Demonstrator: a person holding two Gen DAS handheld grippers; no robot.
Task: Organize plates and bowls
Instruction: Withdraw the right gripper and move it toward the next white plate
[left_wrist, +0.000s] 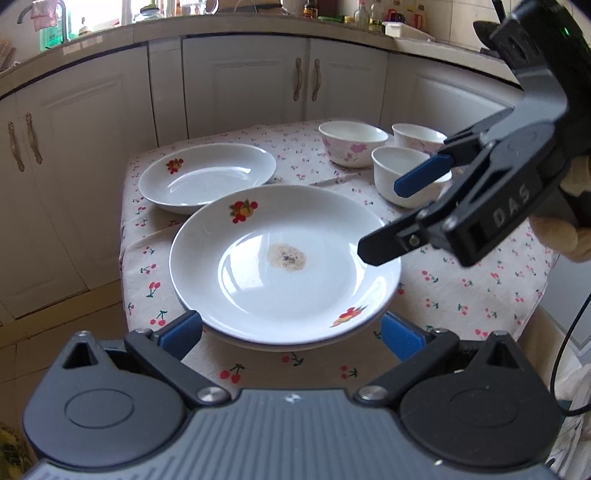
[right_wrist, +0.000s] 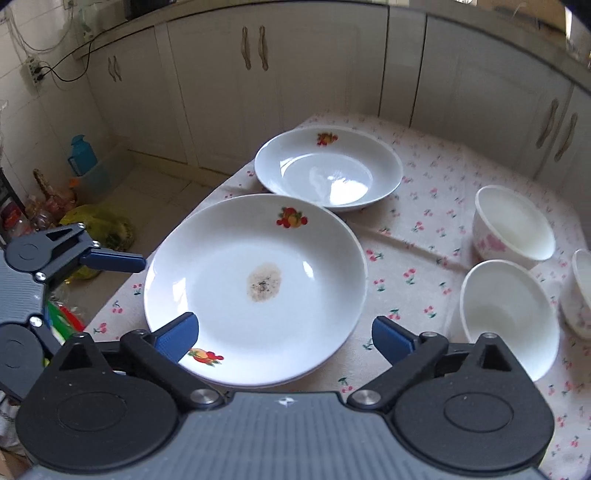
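Near plate (right_wrist: 255, 288): sits at the table's near-left corner, a brown smear in its middle; a second rim shows under its near edge, so it looks already stacked on another.
Far plate (right_wrist: 328, 170): just behind it, apart and clean, likely next for the stack.
Bowls (right_wrist: 509, 314): three grouped on the right of the cloth (right_wrist: 406, 258), none nested yet.
Right gripper (right_wrist: 284, 338): fingers wide apart, nothing between them, poised over the near plate's near rim; I'd judge it has let go.
Left gripper (left_wrist: 291, 330): fingers apart either side of the plate's near edge, not pressing it, probably there to steady the stack.
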